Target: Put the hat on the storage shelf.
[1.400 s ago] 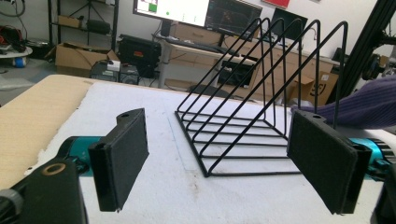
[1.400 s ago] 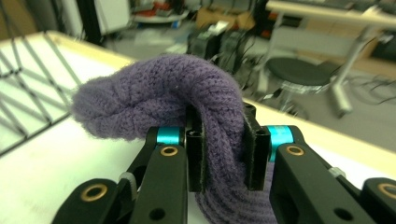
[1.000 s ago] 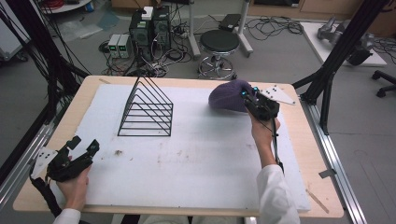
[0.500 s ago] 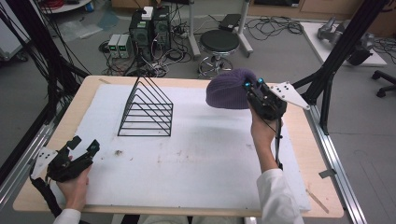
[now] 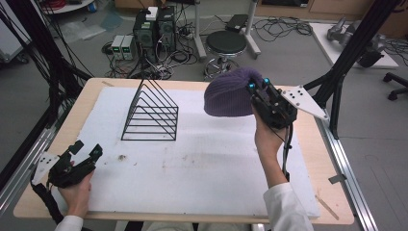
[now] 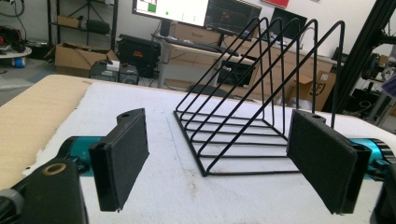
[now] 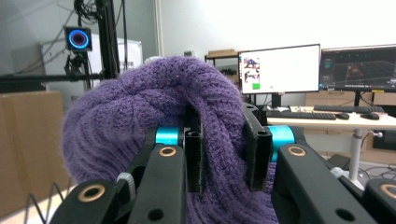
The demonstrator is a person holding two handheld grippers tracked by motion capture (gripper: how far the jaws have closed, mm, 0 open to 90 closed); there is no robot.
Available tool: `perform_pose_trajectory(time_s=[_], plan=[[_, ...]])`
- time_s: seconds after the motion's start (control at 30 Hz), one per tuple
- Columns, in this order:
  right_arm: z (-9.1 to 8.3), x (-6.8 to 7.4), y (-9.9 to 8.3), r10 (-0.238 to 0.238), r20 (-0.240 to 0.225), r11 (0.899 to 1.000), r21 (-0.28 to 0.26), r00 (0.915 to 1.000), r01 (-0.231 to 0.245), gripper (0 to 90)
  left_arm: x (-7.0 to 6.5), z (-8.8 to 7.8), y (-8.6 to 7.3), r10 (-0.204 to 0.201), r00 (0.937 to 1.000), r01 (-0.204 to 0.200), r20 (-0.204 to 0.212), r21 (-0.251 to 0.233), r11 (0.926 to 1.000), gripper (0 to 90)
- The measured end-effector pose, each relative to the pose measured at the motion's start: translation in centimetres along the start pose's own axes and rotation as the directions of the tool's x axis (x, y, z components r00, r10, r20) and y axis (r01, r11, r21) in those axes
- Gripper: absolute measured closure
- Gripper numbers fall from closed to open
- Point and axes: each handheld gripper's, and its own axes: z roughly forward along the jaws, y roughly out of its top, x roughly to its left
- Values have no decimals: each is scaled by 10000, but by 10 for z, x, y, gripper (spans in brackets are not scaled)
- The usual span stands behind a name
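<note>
A purple knitted hat (image 5: 230, 93) hangs in the air over the table's far right, held by my right gripper (image 5: 260, 92), which is shut on a fold of its knit. From the right gripper view the hat (image 7: 140, 121) bulges up between and around the two black jaws. A black wire rack (image 5: 151, 113) with triangular dividers stands on the white mat at the far left of centre. My left gripper (image 5: 85, 155) rests open near the table's front left corner. The rack (image 6: 261, 102) stands ahead of its wide-apart pads (image 6: 123, 156).
A white mat (image 5: 202, 163) covers most of the wooden table (image 5: 317, 159). Black frame posts (image 5: 346, 57) rise beside the right edge. A stool and cables lie on the floor beyond the far edge.
My right gripper has lifted the purple hat off the table and carried it up and a little toward the left. The left gripper has stayed put.
</note>
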Motion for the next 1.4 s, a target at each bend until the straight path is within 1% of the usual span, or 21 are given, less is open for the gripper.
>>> perform_pose_trajectory(time_s=[0.13, 0.2, 0.27, 0.3, 0.33, 0.37, 0.47, 0.53, 0.57, 0.67, 0.73, 0.83, 0.93, 1.0, 1.1, 1.17, 1.3, 1.37, 1.4], plan=[[-8, 11, 5, 136, -131, 9993, -339, 9998, -140, 742, -1, 0, 0, 105, 9999, -105, 21, 20, 9999, 209], [-11, 17, 7, 137, -115, 9987, -485, 9998, -143, 741, -3, 1, 0, 98, 9999, -99, 128, 29, 9999, 209], [-12, 21, 8, 192, -230, 9985, -517, 9996, -204, 741, -6, 1, 1, 160, 9997, -160, 195, -20, 9999, 209], [-13, 24, 8, 213, -212, 9985, -499, 9995, -223, 741, -7, 1, 3, 219, 9995, -218, 233, -59, 9997, 208], [-14, 29, 8, 218, -245, 9983, -529, 9995, -231, 741, -8, 1, 4, 245, 9993, -243, 267, -92, 9997, 208], [-14, 29, 8, 218, -245, 9983, -529, 9995, -231, 741, -9, 1, 6, 293, 9990, -289, 328, -123, 9995, 208], [-14, 36, 7, 290, -310, 9981, -540, 9991, -307, 741, -12, 1, 13, 356, 9981, -341, 501, -310, 9989, 209], [-14, 42, 7, 333, -294, 9979, -546, 9990, -348, 741, -17, 1, 19, 524, 9971, -487, 560, -646, 9967, 213], [-13, 44, 7, 345, -290, 9977, -579, 9990, -361, 740, -19, 1, 21, 596, 9965, -553, 590, -727, 9958, 214], [-12, 49, 6, 542, -260, 9964, -635, 9982, -558, 737, -25, 7, 26, 734, 9924, -652, 988, -842, 9943, 213], [-10, 53, 5, 680, -244, 9956, -622, 9974, -694, 736, -28, 10, 29, 817, 9897, -715, 1178, -888, 9935, 212], [-9, 58, 4, 707, -275, 9955, -615, 9971, -723, 736, -32, 15, 33, 970, 9878, -842, 1220, -1060, 9908, 210], [-8, 65, 1, 700, -178, 9944, -786, 9974, -712, 731, -39, 19, 37, 1160, 9862, -1003, 1182, -1312, 9863, 208], [-8, 68, -2, 705, -206, 9936, -873, 9973, -720, 730, -44, 22, 38, 1265, 9849, -1085, 1180, -1482, 9830, 207], [-6, 71, -5, 720, -223, 9937, -844, 9972, -737, 730, -55, 28, 40, 1408, 9801, -1166, 1398, -1686, 9788, 207], [-4, 74, -7, 830, -269, 9932, -801, 9962, -849, 730, -64, 32, 41, 1475, 9753, -1179, 1644, -1773, 9771, 207], [-4, 77, -8, 820, -322, 9934, -773, 9961, -843, 730, -82, 41, 42, 1789, 9603, -1380, 2140, -1927, 9715, 212], [-4, 80, -9, 797, -343, 9942, -696, 9962, -819, 730, -91, 44, 44, 1954, 9515, -1477, 2376, -2044, 9677, 219], [-4, 81, -9, 825, -320, 9941, -676, 9961, -845, 730, -96, 45, 46, 2166, 9449, -1665, 2454, -2095, 9635, 227]])
